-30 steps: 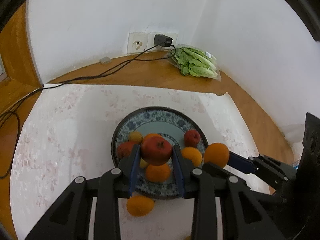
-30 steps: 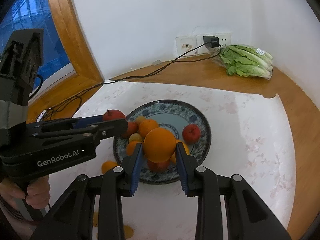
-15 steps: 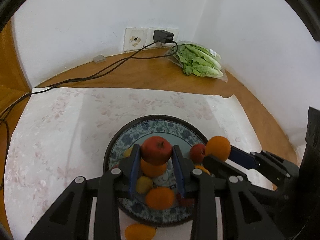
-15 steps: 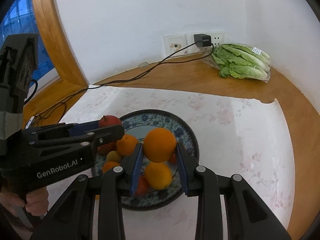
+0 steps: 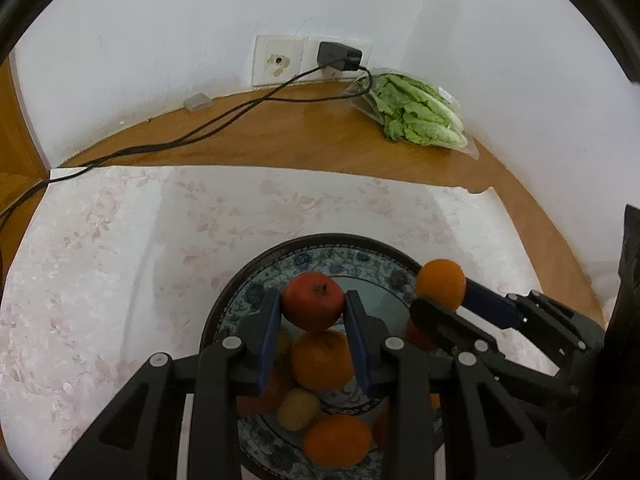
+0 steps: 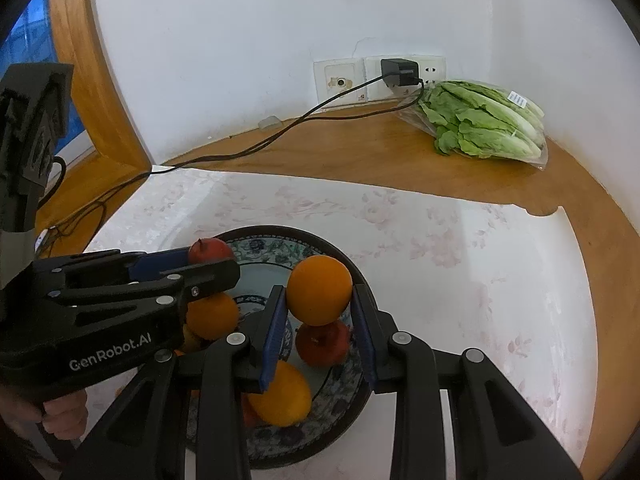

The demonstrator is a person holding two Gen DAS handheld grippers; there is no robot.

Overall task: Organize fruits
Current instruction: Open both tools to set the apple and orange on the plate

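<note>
My left gripper (image 5: 313, 308) is shut on a red apple (image 5: 313, 306) and holds it over the blue patterned plate (image 5: 320, 254). My right gripper (image 6: 319, 298) is shut on an orange (image 6: 319, 290) and holds it over the same plate (image 6: 280, 246). The plate holds several oranges and apples, among them an orange (image 5: 322, 358) under the left jaws and a red apple (image 6: 323, 343) under the right jaws. Each gripper shows in the other's view: the right one (image 5: 440, 292) with its orange, the left one (image 6: 208, 258) with its apple.
The plate sits on a white floral cloth (image 5: 120, 240) over a wooden table (image 5: 280, 140). A bag of lettuce (image 6: 484, 124) lies at the back right by the wall. A black charger (image 6: 400, 72) sits in a wall socket and its cable runs left across the table.
Both grippers have moved forward over the plate, each still holding its fruit. The plate now lies lower in both views and the wall and lettuce look nearer.
</note>
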